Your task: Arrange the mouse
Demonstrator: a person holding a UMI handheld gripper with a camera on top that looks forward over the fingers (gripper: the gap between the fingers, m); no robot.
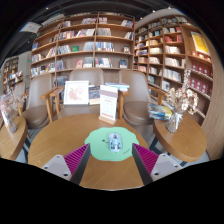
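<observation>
A small white and grey mouse [114, 142] lies on a green mouse mat [110, 142] in the middle of a round wooden table [70, 135]. My gripper [111, 160] is above the table's near side, its two fingers spread wide apart with magenta pads [76, 158] showing. The mouse sits just ahead of the fingers, between their lines, with clear gaps on both sides. Nothing is held between the fingers.
A white sign stand [109, 101] and a framed picture [76, 92] stand at the table's far side. Wooden chairs [52, 103] ring the table. A vase of flowers [176, 108] stands on a side table at right. Bookshelves [95, 45] line the back.
</observation>
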